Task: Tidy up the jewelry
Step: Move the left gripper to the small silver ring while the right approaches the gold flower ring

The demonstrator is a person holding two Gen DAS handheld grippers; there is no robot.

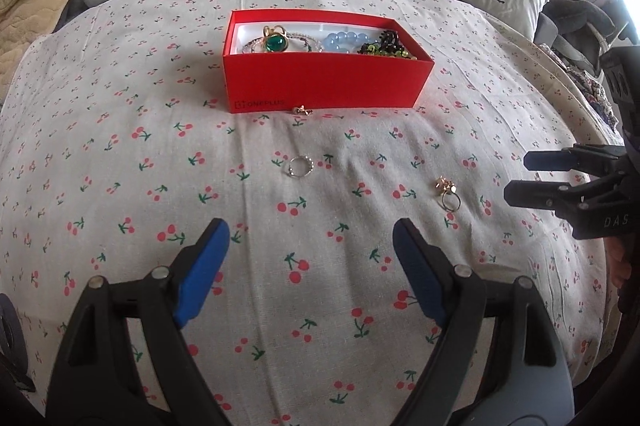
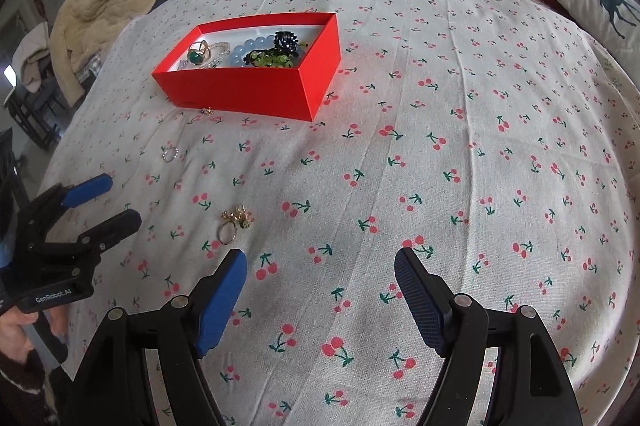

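Rings (image 1: 299, 167) on cloth; fingers (image 1: 416, 266) apparently empty.

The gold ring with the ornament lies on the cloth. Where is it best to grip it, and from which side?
Probably grip the gold ring at its bulky ornament, coming from above with the right tongs, already open near it. The thin band lies almost flat on the soft cloth, so the pads would find little to catch there; the ornament stands higher and gives more to pinch.
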